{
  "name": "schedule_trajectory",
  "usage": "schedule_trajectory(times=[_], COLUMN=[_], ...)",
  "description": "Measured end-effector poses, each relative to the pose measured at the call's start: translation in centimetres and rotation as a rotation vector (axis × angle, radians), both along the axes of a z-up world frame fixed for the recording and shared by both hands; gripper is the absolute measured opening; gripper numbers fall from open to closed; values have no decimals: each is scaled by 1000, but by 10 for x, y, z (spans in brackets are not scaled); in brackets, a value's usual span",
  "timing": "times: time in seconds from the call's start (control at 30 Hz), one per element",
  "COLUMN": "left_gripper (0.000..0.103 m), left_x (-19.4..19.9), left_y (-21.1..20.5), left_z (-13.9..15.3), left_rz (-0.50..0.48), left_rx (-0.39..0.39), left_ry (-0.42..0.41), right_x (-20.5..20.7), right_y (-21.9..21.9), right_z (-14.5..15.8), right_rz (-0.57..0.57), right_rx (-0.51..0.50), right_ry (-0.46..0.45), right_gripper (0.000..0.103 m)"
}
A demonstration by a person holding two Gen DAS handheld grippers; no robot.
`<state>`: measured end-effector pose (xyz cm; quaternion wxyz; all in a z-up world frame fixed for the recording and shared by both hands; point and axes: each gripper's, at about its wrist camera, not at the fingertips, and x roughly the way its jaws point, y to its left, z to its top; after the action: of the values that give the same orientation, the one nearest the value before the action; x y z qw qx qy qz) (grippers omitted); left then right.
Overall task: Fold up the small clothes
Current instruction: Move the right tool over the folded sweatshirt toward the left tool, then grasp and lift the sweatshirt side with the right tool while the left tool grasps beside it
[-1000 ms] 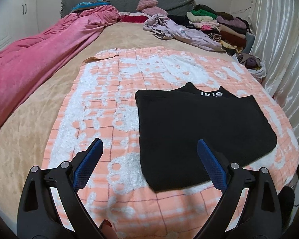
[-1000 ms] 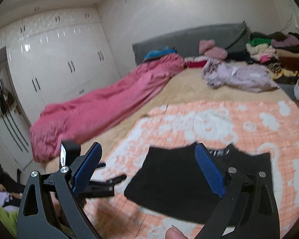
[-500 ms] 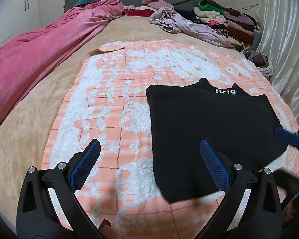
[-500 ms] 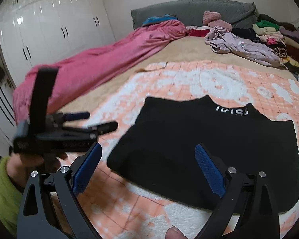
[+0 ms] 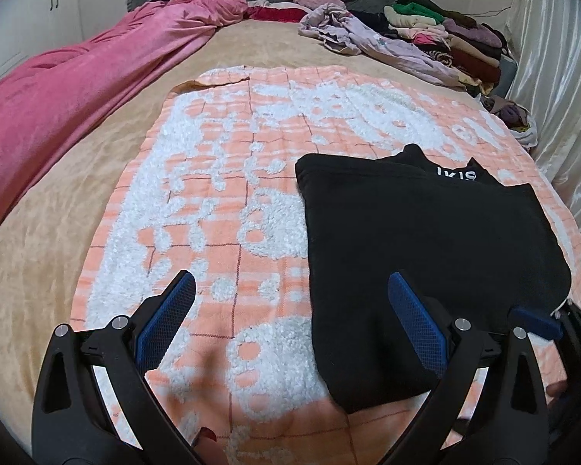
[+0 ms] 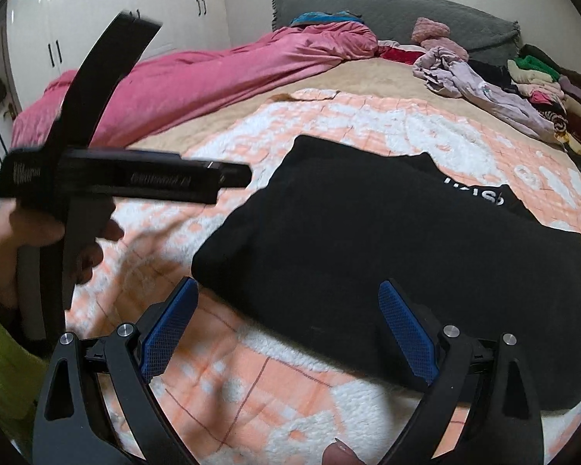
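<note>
We are observing one black garment (image 5: pixel 426 248) lying flat and folded into a rough rectangle on the orange-and-white blanket (image 5: pixel 220 201). Its collar end is pointing toward the headboard, showing white lettering (image 6: pixel 474 193). Its near edge is resting toward our side.

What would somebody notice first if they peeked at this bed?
Probably the folded black garment with white letters, lying on the orange-and-white checked fluffy blanket in the middle of the bed. Next, the long pink velvet quilt bunched along the left side, and the open blue-padded left tongs and right tongs up close.
</note>
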<state>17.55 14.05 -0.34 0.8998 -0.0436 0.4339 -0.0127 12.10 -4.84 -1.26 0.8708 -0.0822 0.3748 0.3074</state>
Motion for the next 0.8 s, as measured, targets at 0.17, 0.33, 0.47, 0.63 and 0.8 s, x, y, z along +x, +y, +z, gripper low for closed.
schedule_trajectory(times=[0.17,0.33,0.47,0.63,0.8], left_gripper=[93,93,93,93,93], left_x=[4,11,16,20,23], left_y=[6,18,23,23,24], left_z=[-4,-10,-14,-19,-22], left_rz=[15,52,61,59,56], left_rx=[-7,-27,-41,-53,-57], left_ry=[8,14,23,35,43], right_x=[-6,-7,-7,0,9], right_y=[11,24,38,53,58], right_z=[-14,-23,-33,-51,-54], right_rz=[25,56,75,82,61], right_rx=[-64,-116,-207,-301,-297], right_ry=[-26,-52,-101,-120,-142], right_gripper=[94,94,94,94,94])
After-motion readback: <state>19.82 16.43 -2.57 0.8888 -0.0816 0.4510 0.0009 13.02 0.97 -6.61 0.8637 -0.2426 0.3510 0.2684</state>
